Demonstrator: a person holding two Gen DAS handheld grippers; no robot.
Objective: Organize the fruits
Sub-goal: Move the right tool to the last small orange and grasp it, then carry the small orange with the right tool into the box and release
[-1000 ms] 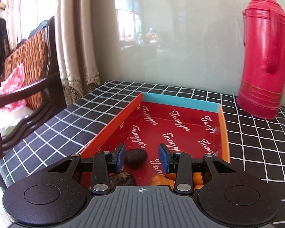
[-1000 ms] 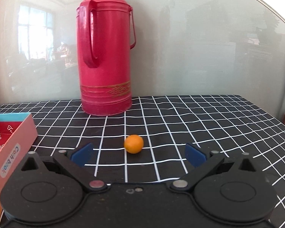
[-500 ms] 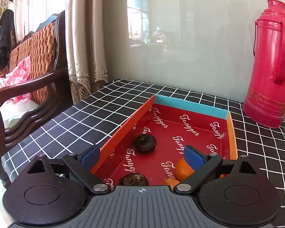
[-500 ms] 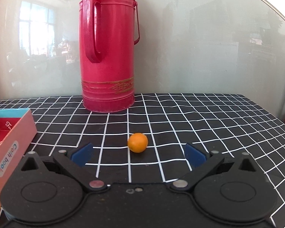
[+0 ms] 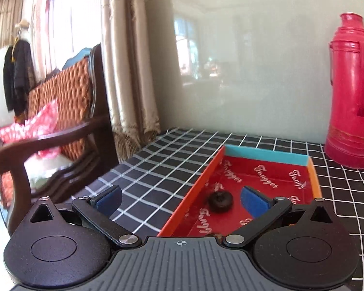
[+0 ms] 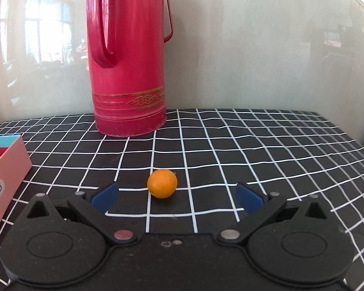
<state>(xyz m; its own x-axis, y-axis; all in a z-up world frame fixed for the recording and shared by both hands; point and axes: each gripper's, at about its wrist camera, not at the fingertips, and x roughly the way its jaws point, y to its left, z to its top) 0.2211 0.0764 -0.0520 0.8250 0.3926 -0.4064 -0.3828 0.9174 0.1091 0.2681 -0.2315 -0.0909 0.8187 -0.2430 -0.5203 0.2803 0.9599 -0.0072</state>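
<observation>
Orange (image 6: 162, 183) on surface mid, box (image 6: 4, 169) at left edge; R tongs (image 6: 177, 197) apart, L tongs (image 5: 180, 200) apart. Next I close R on it.

- The left gripper (image 5: 180, 200) body hides the near end of the box (image 5: 196, 189).
- A dark fruit (image 5: 220, 201) in the box is too blurred to identify.
- The chair (image 5: 68, 111) is smeared and partly out of frame.
- In the right wrist view, the flask (image 6: 127, 55) loses its top to the edge.
- There the box (image 6: 7, 167) is cut at the left; its label is incomplete.
</observation>
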